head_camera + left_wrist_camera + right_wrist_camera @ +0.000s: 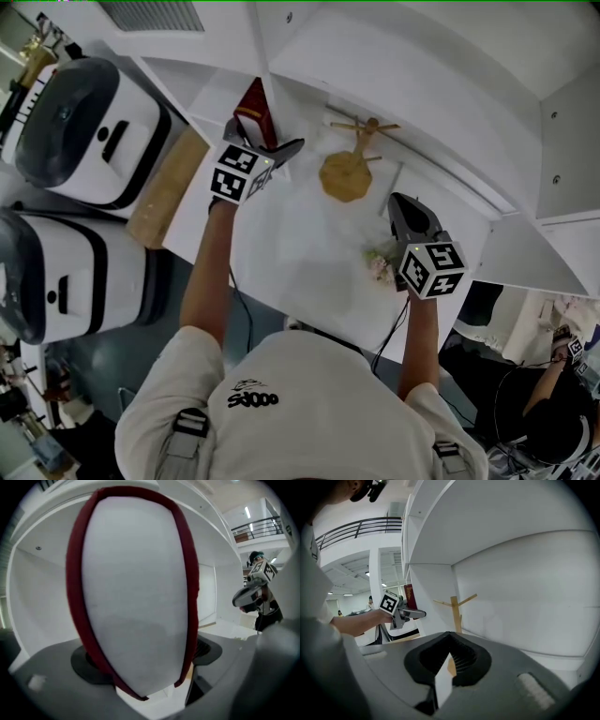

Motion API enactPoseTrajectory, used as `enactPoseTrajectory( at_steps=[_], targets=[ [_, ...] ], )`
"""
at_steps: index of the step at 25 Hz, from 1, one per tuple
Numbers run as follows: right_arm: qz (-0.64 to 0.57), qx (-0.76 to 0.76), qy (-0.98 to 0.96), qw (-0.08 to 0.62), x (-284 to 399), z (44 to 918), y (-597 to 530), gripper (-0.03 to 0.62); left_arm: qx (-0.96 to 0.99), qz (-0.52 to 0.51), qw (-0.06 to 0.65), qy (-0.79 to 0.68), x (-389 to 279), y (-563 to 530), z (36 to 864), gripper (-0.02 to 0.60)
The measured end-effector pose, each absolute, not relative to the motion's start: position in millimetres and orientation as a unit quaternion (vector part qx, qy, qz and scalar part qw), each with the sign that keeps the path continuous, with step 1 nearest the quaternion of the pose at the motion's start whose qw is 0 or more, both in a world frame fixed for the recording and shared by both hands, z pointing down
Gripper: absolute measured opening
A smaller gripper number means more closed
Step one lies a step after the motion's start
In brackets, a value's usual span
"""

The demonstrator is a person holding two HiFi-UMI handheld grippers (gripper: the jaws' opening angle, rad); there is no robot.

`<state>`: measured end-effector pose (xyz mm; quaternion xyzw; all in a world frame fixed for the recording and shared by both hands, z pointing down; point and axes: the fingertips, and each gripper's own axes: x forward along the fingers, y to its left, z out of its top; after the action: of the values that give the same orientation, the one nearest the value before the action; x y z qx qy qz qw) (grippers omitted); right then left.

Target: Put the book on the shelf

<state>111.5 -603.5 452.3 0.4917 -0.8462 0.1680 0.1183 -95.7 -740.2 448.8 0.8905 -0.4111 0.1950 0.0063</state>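
Observation:
A dark red book stands upright in the white shelf, close beside a vertical divider. My left gripper reaches in around it, one jaw on each side. In the left gripper view the book's pale page edge and red covers fill the space between the wide-spread jaws, and I see no pad pressing on them. My right gripper hovers over the shelf board to the right, apart from the book, its jaws together and holding nothing. The right gripper view shows the left gripper and the book far off to the left.
A small wooden tree-shaped stand on a tan base sits at the back of the shelf board between the grippers. A small pale flower bunch lies near the right gripper. White machines and a tan roll stand to the left.

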Motion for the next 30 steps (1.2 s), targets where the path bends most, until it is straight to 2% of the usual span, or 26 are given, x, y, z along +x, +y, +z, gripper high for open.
enactPoseTrajectory(
  at_steps=[4,11,20,30],
  targets=[
    [0.168,0.492,-0.846,0.117,109.6,451.1,-600.2,0.002,0.889,0.224,0.014,-0.399,-90.2,-751.0,454.0,0.509],
    [0.165,0.492,-0.847,0.114,100.1,444.7,-587.6,0.002,0.897,0.191,0.03,-0.397,-85.2,-756.2,448.9,0.525],
    [0.149,0.506,-0.843,0.102,96.1,421.5,-544.9,0.002,0.895,0.169,0.062,-0.407,-102.1,-703.2,453.5,0.522],
    [0.108,0.519,-0.843,0.088,82.7,391.2,-467.1,0.002,0.896,0.125,0.068,-0.421,-139.9,-592.5,447.8,0.403]
  ],
)
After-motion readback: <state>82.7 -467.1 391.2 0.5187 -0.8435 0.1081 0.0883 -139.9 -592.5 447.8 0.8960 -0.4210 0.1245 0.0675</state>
